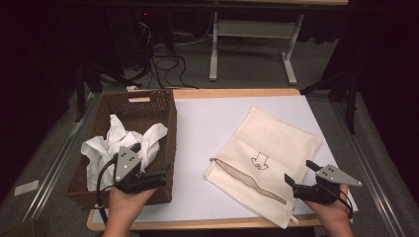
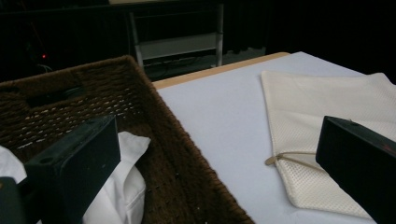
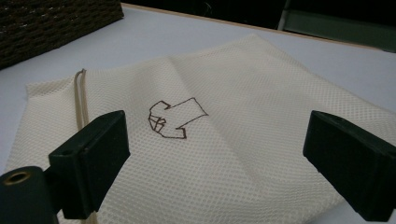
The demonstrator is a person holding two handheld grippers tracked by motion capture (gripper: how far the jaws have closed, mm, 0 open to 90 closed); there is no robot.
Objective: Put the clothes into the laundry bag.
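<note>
High view: a cream mesh bag [image 1: 267, 148] lay flat on the white tabletop [image 1: 207, 128], its zipped edge facing a brown wicker basket [image 1: 163, 106] at the left that held crumpled white cloth [image 1: 116, 140]. The right gripper [image 1: 301, 173] hovered at the bag's near right corner, fingers apart and empty. The left gripper [image 1: 165, 173] sat over the basket's near right rim, fingers apart, gripping nothing.

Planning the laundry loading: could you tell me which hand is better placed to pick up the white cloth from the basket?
Left. The left gripper hovers open at the basket beside the white cloth; the right gripper is over the mesh bag.
</note>
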